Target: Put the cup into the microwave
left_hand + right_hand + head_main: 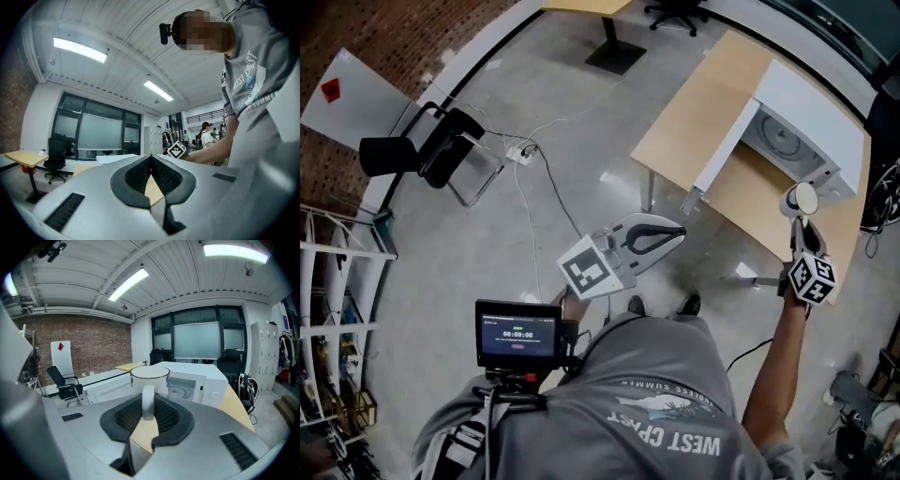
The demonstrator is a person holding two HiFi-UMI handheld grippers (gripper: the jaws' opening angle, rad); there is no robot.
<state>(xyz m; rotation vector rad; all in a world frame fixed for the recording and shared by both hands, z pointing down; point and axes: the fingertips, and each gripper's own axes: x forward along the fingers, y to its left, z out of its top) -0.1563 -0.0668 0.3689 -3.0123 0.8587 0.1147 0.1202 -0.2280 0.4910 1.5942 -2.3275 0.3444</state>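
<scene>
Because the right gripper (148, 405) has its fingers (123, 417) clamped only on the handle of the white cup (150, 377), I judge that the cup could pivot or slip in so narrow a hold. Its rim might also clip the frame of the microwave (206, 380) on the way in, and the open door (727, 142) is another thing to catch. The right gripper view shows that handle grip and the turntable (180, 391) at 1 o'clock beyond the cup, neither of which the head view gives. The head view instead places the cup in the air at 3 o'clock, above the counter (694, 112), near the microwave's open front at 2 o'clock. Only the left gripper view shows the left gripper (151, 158) with fingers (133, 176) clenched on nothing
</scene>
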